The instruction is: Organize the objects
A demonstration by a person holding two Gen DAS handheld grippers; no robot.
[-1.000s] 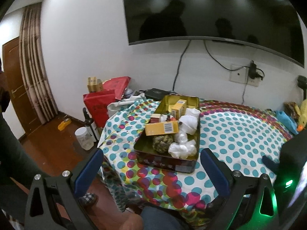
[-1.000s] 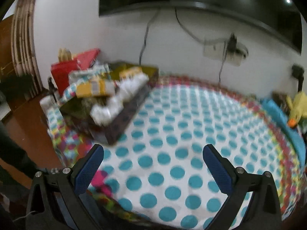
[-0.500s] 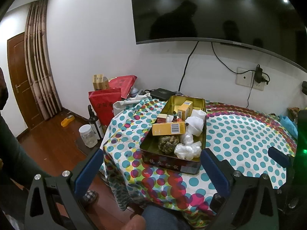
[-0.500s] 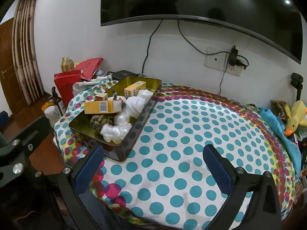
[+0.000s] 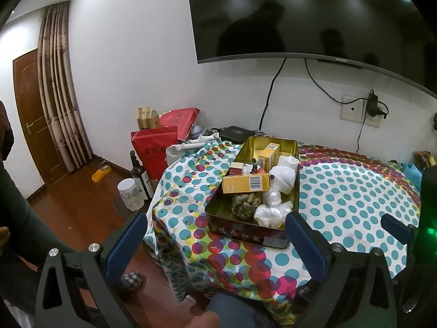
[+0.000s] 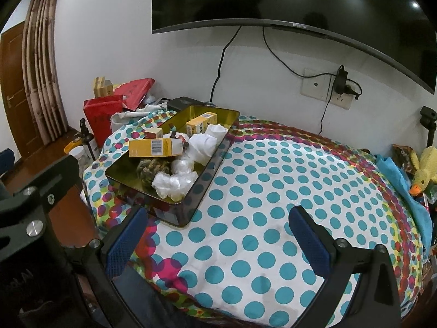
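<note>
Both tools are held above the near edge of the table point(image 6: 273, 191), which is covered in a dotted cloth. The left tool point(image 5: 215, 239) has its jaws spread wide with nothing between them, and the right tool point(image 6: 217, 235) is spread and empty too.

The left view takes in what the right barely shows: the wooden floor beside the table, with a dark bottle point(image 5: 140, 180) and a clear jar point(image 5: 131, 194) standing next to each other, a red bag point(image 5: 155, 150) behind them, and a door point(image 5: 35, 114) beyond a striped curtain. At its right edge part of the right tool shows, with a green light. The right view gives the wide bare stretch of cloth to the right of the tin point(image 6: 207, 175), a yellow duck toy point(image 6: 424, 169) at the far right on a blue cloth, and the left tool's frame at its left edge.

The tin point(image 5: 245, 235) sits on the left part of the table near the front corner, long side running away toward the wall. It is gold inside, dark outside with writing on the front wall. In it lie a long yellow box point(image 5: 245, 183) with a barcode, laid across; a braided ball point(image 5: 244, 203) touching it on the near side; crumpled clear plastic point(image 5: 270, 211) at the near right; white wads point(image 5: 284, 177) along the right wall; and smaller yellow boxes point(image 5: 269, 155) toward the back.
</note>
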